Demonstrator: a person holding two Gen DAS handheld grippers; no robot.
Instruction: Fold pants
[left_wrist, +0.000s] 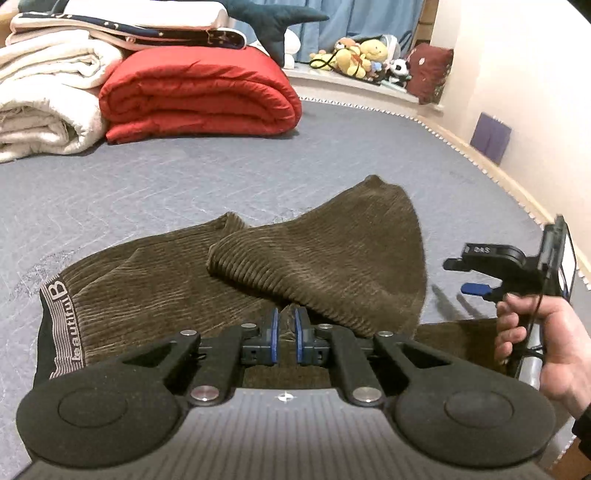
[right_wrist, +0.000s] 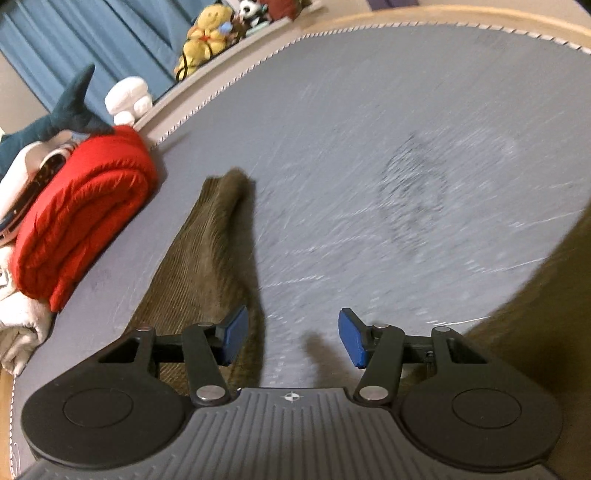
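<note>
Grey and stitched with wavy lines, the mattress (left_wrist: 221, 177) made a flat, slightly bumpy floor for everything. Brown pants (left_wrist: 155, 280) lay on it, made of soft cloth with thin ridges running along it, like corduroy. Closest to the left camera, the left gripper (left_wrist: 286, 334) had its two blue pads pressed close together on a bunched bit of the pants. Right of the pants, a bare hand (left_wrist: 532, 339) held the right gripper (right_wrist: 293, 338), whose blue pads stood wide apart above the mattress with nothing between them. One leg of the pants (right_wrist: 214, 258) lay just left of that gripper, long and narrowing to a rounded end. On the left side of the pants, a striped grey waistband (left_wrist: 62, 325) showed the word "beautiful" and a big letter "B". One pant leg was folded back over the rest, making a pointed hump. Farther past the pants sat a puffy red quilt (left_wrist: 199, 92), rolled up and shiny. Left of it were fluffy white blankets (left_wrist: 48, 96). Farthest away, yellow stuffed toys (left_wrist: 358, 55) sat on a ledge by blue curtains (left_wrist: 354, 18).
</note>
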